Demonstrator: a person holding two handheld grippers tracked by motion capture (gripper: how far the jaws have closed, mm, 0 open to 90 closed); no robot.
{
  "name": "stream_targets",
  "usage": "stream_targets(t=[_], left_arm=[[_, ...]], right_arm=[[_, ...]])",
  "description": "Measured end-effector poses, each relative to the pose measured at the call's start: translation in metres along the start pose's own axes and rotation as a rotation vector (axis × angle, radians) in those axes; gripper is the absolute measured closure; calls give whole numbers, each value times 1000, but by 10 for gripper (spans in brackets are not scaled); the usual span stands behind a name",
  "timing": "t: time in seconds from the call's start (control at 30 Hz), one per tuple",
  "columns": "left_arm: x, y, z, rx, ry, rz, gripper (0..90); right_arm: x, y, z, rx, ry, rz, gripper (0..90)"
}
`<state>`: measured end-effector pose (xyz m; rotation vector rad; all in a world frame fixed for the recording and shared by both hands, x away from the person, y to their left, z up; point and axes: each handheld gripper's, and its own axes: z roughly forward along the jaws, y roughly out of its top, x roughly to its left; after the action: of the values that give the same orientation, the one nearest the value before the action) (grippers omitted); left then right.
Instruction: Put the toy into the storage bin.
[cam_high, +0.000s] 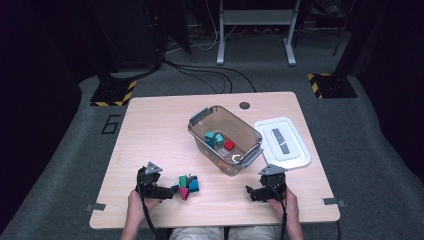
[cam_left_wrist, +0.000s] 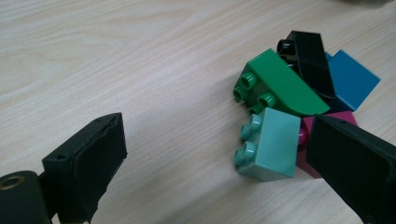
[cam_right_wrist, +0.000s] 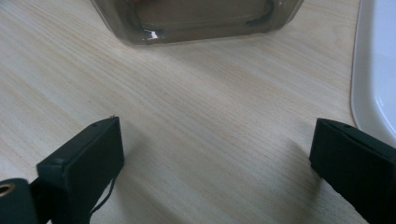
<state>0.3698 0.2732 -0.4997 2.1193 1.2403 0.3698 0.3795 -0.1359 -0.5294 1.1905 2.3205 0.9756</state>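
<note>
A small pile of toy bricks (cam_high: 188, 185) lies on the wooden table near its front edge. In the left gripper view I make out a pale green brick (cam_left_wrist: 271, 144), a dark green sloped brick (cam_left_wrist: 275, 86), a black brick (cam_left_wrist: 308, 56), a blue brick (cam_left_wrist: 350, 79) and a magenta brick (cam_left_wrist: 306, 135). My left gripper (cam_high: 172, 190) (cam_left_wrist: 219, 140) stands open just left of the pile, its far jaw beside the magenta brick, nothing gripped. My right gripper (cam_high: 248, 191) (cam_right_wrist: 217, 144) is open over bare wood, in front of the bin.
A clear plastic bin (cam_high: 194, 131) (cam_right_wrist: 201, 18) with grey handles sits mid-table, holding teal bricks (cam_high: 212, 137) and a red brick (cam_high: 229, 145). Its white lid (cam_high: 282, 142) (cam_right_wrist: 378, 70) lies to the right of it. Black stands and cables are on the floor beyond.
</note>
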Motion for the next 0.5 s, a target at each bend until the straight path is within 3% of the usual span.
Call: stream_targets(t=[0.27,0.5], left_arm=[[5,-11,13,17,19,-15,74],[1,-11,17,24,61,18,51]], right_arm=[[0,0,0,0,0,0,24],[0,0,0,0,0,0,24]])
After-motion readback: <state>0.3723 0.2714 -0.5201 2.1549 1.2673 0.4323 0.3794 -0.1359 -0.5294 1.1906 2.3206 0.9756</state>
